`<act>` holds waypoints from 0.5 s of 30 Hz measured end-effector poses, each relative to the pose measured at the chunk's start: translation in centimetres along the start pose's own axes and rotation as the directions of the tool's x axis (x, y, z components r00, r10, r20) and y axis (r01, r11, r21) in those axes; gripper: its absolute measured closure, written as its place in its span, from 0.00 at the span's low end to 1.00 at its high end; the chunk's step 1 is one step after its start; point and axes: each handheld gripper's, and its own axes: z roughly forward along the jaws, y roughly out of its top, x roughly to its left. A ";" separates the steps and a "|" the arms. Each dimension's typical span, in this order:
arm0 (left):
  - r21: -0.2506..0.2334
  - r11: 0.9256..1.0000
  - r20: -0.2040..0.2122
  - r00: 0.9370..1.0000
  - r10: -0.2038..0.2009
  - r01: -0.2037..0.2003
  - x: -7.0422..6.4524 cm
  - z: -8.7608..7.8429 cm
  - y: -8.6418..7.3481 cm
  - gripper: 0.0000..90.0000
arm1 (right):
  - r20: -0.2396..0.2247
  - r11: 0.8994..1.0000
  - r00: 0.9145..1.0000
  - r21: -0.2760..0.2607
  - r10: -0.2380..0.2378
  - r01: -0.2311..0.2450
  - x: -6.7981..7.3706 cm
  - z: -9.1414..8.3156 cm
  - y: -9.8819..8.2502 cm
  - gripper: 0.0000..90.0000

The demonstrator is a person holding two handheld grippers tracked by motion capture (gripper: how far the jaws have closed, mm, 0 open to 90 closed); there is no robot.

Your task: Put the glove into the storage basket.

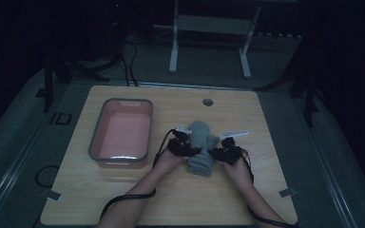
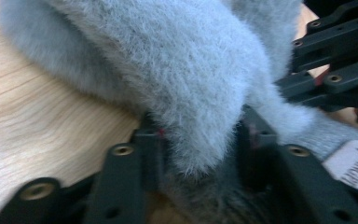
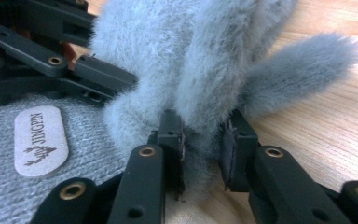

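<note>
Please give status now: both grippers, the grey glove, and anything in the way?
Left gripper shut on grey glove. Right gripper shut on it too. Glove lies on table. Pink bin at left, apart.

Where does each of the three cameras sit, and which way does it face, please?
High view: above the person's side, looking forward and down at the table; both forearms enter from below.
Left gripper view: rides the left claw, looking along its jaws clamped on the grey furry glove.
Right gripper view: rides the right claw, likewise clamped on fur.
Shared: both gripper views show the glove, its label and the other claw.
</note>
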 end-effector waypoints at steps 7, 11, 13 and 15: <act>-0.014 0.999 -0.004 0.999 0.033 -0.033 -0.5 -0.4 0.3 0.83 | 0.003 0.999 1.000 -0.032 0.001 -0.001 0.3 -0.5 0.0 0.87; -0.025 0.999 0.002 0.999 0.034 -0.034 -0.9 -1.1 0.6 0.85 | -0.013 0.999 1.000 -0.044 0.004 -0.005 0.5 -1.0 0.3 0.89; -0.037 0.998 0.001 0.999 0.049 -0.049 -1.3 -1.6 0.8 0.85 | -0.017 0.999 1.000 -0.053 0.000 -0.001 0.6 -1.2 0.4 0.89; -0.044 0.997 0.001 0.998 0.060 -0.060 -1.5 -2.2 1.0 0.85 | -0.025 0.998 1.000 -0.070 -0.007 0.005 1.1 -1.9 0.8 0.89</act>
